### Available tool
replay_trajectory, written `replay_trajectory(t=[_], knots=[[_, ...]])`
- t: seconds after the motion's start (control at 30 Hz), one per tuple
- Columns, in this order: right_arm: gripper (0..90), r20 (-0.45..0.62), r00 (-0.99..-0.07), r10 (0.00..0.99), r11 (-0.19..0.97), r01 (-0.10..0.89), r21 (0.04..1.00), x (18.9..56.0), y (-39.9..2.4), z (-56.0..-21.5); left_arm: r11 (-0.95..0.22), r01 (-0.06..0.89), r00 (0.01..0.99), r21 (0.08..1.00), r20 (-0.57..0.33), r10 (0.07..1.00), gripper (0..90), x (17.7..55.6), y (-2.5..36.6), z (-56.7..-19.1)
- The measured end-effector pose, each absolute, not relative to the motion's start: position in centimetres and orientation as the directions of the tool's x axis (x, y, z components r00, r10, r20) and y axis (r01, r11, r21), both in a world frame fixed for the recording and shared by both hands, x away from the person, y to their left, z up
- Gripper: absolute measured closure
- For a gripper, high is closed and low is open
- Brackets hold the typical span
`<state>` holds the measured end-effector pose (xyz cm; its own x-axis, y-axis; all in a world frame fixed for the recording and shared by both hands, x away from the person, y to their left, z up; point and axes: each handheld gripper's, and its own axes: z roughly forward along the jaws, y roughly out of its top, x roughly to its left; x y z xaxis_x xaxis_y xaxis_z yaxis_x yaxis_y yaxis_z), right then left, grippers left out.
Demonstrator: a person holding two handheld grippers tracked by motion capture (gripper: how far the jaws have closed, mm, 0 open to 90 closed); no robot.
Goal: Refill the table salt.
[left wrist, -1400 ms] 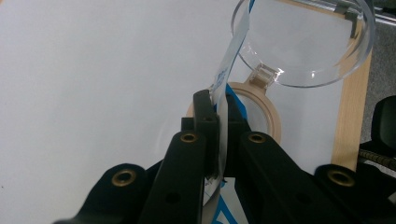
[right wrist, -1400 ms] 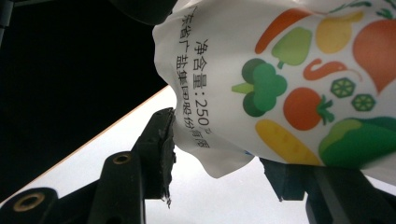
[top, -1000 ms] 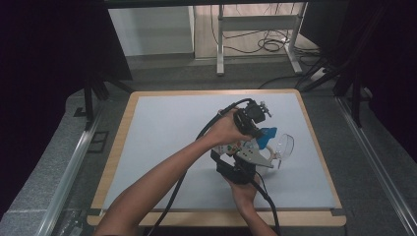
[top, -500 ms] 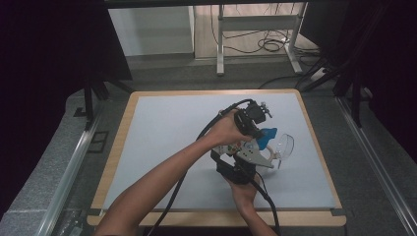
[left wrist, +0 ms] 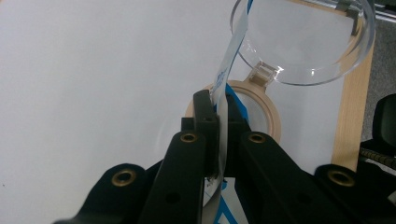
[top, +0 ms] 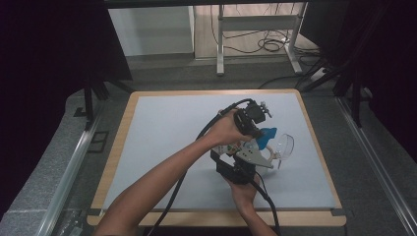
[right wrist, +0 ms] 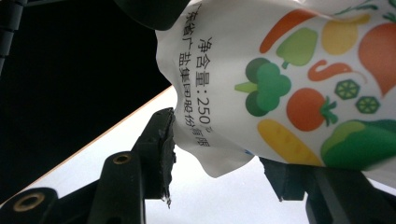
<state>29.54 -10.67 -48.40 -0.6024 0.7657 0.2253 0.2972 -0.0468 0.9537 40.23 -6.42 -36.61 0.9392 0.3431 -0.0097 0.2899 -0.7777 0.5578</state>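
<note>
On the right half of the table (top: 162, 128), a clear jar (top: 283, 146) lies on its side, and both grippers work just left of it on a printed bag (right wrist: 299, 88). The left gripper (left wrist: 223, 105) has its jaws pressed together on the bag's thin edge, which rises as a flat white and blue strip from between the pads up toward the jar's rim (left wrist: 303, 81). Seen from that gripper, the jar's open mouth sits just beyond and above the jaw tips, and a round wooden lid (left wrist: 261, 109) lies flat on the table between the jaws and the jar, partly hidden by them. From above, the left gripper (top: 252, 119) is held over the bag's blue part (top: 268, 135), just beside the jar. The right gripper (top: 246, 160) comes in from the near side of the jar, its grey plate on top. Its jaws (right wrist: 219, 154) stand half apart with the bag's crumpled lower body between them: the left pad touches the bag's creased side, while the right pad is behind the bag, so a firm grip cannot be told for certain. The bag shows printed vegetables and dark lettering.
</note>
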Motion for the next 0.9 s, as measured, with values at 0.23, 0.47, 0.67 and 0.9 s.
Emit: replay_trajectory(t=[0.23,0.47,0.67,0.9], knots=[[49.1,0.225,-0.603,0.765,-0.048,0.295,0.954,29.5,-10.65,-48.37,-0.779,0.288,0.94,0.557,-0.008,0.342,90.0,40.19,-6.42,-36.53],[49.2,0.225,-0.602,0.766,-0.048,0.295,0.954,29.52,-10.69,-48.38,-0.778,0.287,0.94,0.559,-0.007,0.341,90.0,40.21,-6.47,-36.57],[49.2,0.225,-0.601,0.767,-0.049,0.295,0.954,29.52,-10.7,-48.38,-0.778,0.286,0.94,0.559,-0.006,0.342,90.0,40.16,-6.49,-36.54],[49.2,0.221,-0.601,0.768,-0.048,0.29,0.956,29.48,-10.69,-48.37,-0.778,0.286,0.94,0.56,-0.005,0.341,90.0,40.11,-6.52,-36.51]])
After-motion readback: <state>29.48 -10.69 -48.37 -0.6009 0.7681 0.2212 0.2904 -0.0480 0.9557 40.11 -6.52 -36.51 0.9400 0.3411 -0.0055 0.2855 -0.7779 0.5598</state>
